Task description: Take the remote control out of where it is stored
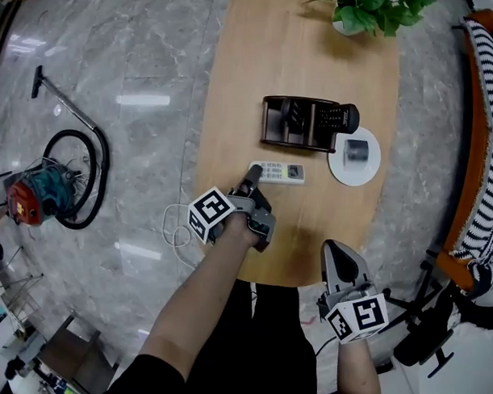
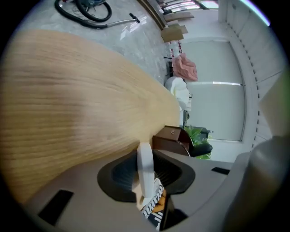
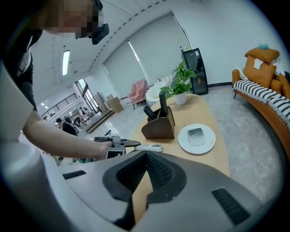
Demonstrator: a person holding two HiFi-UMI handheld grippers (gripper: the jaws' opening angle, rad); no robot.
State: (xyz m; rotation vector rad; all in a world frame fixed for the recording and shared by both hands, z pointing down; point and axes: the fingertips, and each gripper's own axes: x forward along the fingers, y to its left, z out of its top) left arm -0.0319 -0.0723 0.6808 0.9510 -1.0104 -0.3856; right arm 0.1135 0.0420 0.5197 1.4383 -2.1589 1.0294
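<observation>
One white remote [image 1: 282, 173] is already out of the brown holder [image 1: 296, 124] and lies low over the desk [image 1: 306, 61] just in front of it. The left tongs [image 1: 252, 182] clamp its near end. It is best settled flat before release. The right tongs [image 1: 343, 265] are closed and empty at the desk edge. A plate [image 1: 367, 170] sits near, but nothing blocks the way.

Right gripper [image 3: 145, 158] — jaws closed together, nothing between them. Beyond: white remote [image 3: 148, 147] flat on wooden table [image 3: 213, 156], left gripper [image 3: 130, 144] at its end. Brown holder [image 3: 158, 128] behind — white plate [image 3: 195, 149] beside it.
</observation>
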